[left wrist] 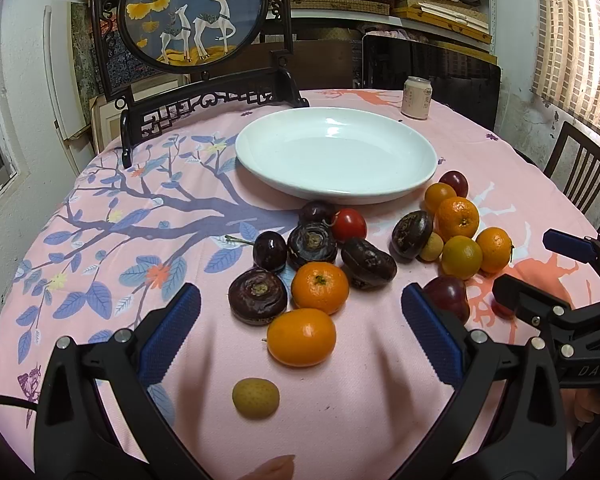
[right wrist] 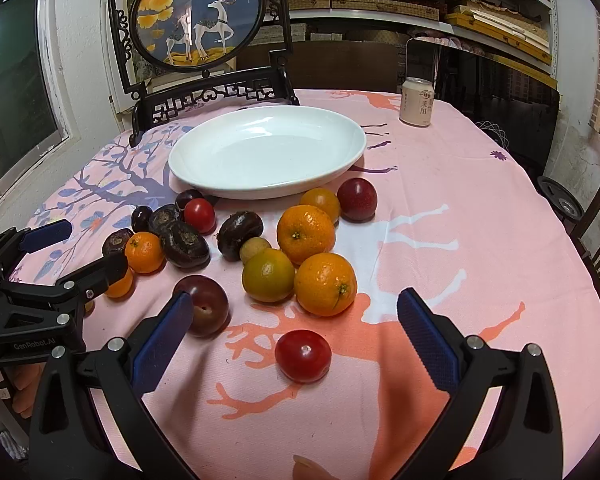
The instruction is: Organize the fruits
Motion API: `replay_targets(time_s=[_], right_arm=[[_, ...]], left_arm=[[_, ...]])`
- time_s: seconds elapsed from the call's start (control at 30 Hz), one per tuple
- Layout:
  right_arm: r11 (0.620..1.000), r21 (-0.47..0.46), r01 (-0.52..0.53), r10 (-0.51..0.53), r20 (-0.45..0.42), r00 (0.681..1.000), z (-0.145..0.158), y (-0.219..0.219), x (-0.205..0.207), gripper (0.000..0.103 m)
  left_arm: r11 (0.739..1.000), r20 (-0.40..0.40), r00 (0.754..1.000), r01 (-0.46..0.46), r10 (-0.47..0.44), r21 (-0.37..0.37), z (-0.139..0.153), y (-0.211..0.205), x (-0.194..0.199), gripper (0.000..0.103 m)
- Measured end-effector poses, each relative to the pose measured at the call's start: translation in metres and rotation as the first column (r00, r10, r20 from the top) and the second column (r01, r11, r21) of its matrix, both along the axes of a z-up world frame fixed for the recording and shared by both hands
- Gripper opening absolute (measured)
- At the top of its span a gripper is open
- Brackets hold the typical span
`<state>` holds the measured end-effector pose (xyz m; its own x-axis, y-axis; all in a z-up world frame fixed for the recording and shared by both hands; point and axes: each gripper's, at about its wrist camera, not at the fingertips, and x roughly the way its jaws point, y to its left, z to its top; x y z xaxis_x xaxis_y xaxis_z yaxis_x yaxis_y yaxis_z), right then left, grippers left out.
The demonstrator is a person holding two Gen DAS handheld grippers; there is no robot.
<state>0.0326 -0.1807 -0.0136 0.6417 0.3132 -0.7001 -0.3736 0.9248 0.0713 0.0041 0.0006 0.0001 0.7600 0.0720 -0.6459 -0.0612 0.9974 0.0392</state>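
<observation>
An empty white plate [left wrist: 340, 198] [right wrist: 260, 192] sits mid-table on the pink cloth. In front of it lie scattered mandarins [left wrist: 320, 288] [right wrist: 326, 284], dark water chestnuts [left wrist: 258, 296] [right wrist: 184, 244], plums [left wrist: 448, 300] [right wrist: 206, 306], small red tomatoes [left wrist: 348, 224] [right wrist: 303, 356] and pale longans [left wrist: 256, 398]. My left gripper [left wrist: 300, 296] [right wrist: 92, 246] is open, low over the cloth, with a smooth orange fruit [left wrist: 302, 342] between its fingers, untouched. My right gripper [right wrist: 296, 300] [left wrist: 530, 262] is open too, a red tomato lying between its fingers and a plum beside its left finger.
A pale drink can [left wrist: 417, 98] [right wrist: 417, 102] stands at the back right. A dark carved stand with a round deer picture [left wrist: 196, 12] [right wrist: 196, 12] rises behind the plate. A wooden chair [left wrist: 588, 176] is at the table's right edge, shelves behind.
</observation>
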Motion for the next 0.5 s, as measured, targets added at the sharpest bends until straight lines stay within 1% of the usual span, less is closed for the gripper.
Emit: replay_targets(time_s=[0.5], right_arm=[[1.0,0.013,0.004,-0.004,0.007,1.0,0.0037,-0.0035,-0.001,0.102]], left_arm=[[1.0,0.015,1.0,-0.009,0.009,0.001,0.0026,0.0035,-0.0028,0.101]])
